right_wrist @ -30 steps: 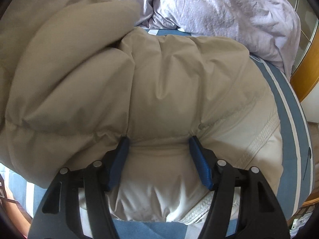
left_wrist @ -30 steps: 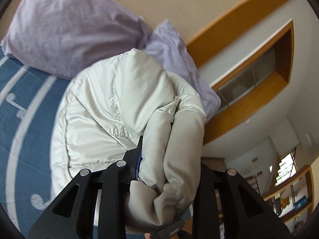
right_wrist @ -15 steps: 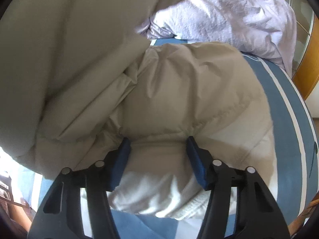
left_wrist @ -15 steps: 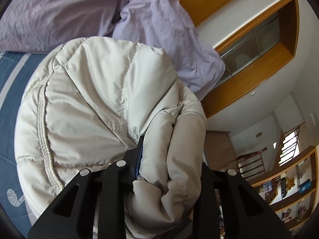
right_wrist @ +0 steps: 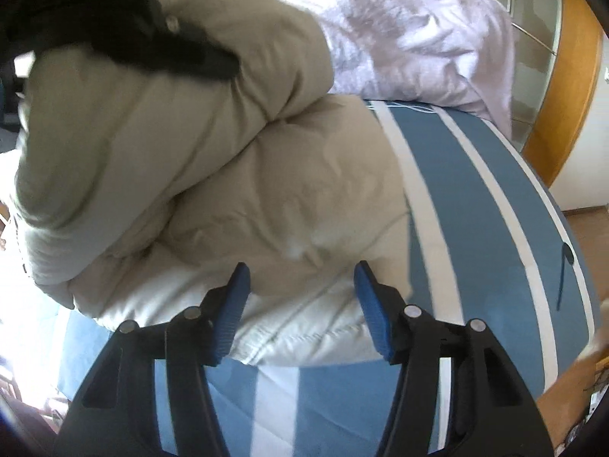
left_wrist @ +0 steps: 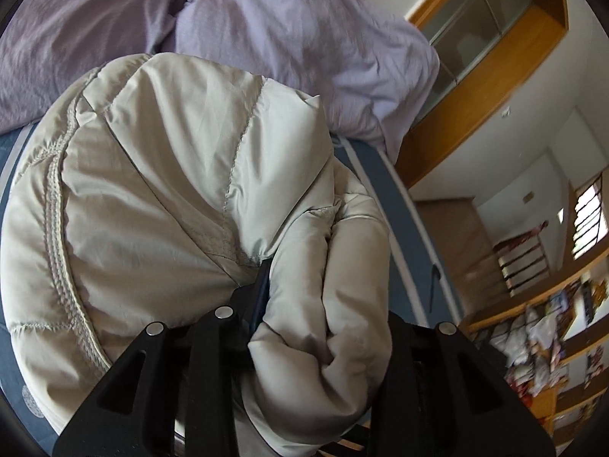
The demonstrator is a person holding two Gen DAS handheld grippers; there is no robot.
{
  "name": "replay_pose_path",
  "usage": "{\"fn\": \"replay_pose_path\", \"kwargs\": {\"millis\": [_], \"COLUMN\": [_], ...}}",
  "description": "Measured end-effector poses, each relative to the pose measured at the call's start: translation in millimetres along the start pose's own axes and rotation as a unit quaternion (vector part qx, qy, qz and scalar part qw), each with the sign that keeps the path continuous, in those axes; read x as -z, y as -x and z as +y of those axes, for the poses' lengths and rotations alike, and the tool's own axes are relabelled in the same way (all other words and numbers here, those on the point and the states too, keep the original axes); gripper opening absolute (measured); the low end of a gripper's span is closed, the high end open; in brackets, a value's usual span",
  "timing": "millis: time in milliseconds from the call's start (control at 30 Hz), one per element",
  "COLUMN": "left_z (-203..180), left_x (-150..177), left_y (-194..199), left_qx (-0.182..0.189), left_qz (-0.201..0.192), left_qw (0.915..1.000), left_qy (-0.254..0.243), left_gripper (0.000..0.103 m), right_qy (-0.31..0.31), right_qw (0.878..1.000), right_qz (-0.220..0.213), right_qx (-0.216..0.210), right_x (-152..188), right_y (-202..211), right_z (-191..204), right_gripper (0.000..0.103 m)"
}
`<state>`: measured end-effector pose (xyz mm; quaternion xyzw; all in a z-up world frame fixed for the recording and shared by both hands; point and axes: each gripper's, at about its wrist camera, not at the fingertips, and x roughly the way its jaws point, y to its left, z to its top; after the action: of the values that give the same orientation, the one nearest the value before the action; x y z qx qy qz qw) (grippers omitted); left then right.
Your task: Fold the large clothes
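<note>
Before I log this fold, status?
Left gripper clamped on jacket fold, jaws just easing. Right gripper open, off jacket. Pillows beyond, not blocking.

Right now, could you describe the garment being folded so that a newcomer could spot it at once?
Find the bed with the blue, white-striped cover. Below its crumpled lilac bedding lies the puffy beige quilted jacket, doubled over on itself. It alone is padded and stitched in panels.

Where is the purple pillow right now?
In the right wrist view the purple pillow lies at the top right, on the blue striped bedcover, just behind the puffy beige jacket.
</note>
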<state>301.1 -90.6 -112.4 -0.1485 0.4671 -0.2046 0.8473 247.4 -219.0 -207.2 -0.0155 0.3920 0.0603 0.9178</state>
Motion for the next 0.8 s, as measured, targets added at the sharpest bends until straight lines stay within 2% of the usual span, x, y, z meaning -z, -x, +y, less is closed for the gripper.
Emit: {"fn": "replay_pose_path", "kwargs": {"millis": [100,200,300,333,367,567,667,800], "left_z": [-3.8,-6.7,-10.1,-11.2,-13.1,-21.4,-24.9,-23.1], "left_x": [5.6,5.7,5.7,6.3,7.5,12.0,12.6,14.3], "left_y": [-7.4,-10.9,-9.4,-8.2,-8.4,-3.6,9.3,35.3], "left_qx": [-0.003,-0.003,0.004,0.012,0.017,0.006,0.009,0.003], "left_qz": [0.010,0.017,0.019,0.019,0.020,0.016,0.008,-0.017], "left_qw": [0.9999,0.9996,0.9993,0.9991,0.9990,0.9990,0.9991,0.9993], "left_qy": [-0.012,-0.020,-0.033,-0.035,-0.036,-0.042,-0.039,-0.033], "left_gripper": [0.032,0.039,0.055,0.066,0.073,0.074,0.082,0.084], "right_qy": [-0.014,-0.029,-0.046,-0.048,-0.047,-0.060,-0.065,-0.067], "right_qw": [1.000,0.999,0.999,0.999,0.999,0.998,0.997,0.997], "right_qz": [0.002,0.009,0.012,0.013,0.013,0.020,0.024,0.028], "right_qx": [0.010,0.018,0.014,0.014,0.016,0.020,0.022,0.014], "right_x": [4.9,8.6,8.3,8.0,7.8,7.1,8.8,9.8], "right_y": [2.6,-0.8,-4.0,-4.0,-4.0,-5.7,-5.1,-4.9], "right_z": [-8.2,-16.5,-24.1,-24.5,-24.0,-24.0,-24.5,-27.9], "right_gripper": [0.057,0.058,0.058,0.058,0.058,0.058,0.058,0.059]}}
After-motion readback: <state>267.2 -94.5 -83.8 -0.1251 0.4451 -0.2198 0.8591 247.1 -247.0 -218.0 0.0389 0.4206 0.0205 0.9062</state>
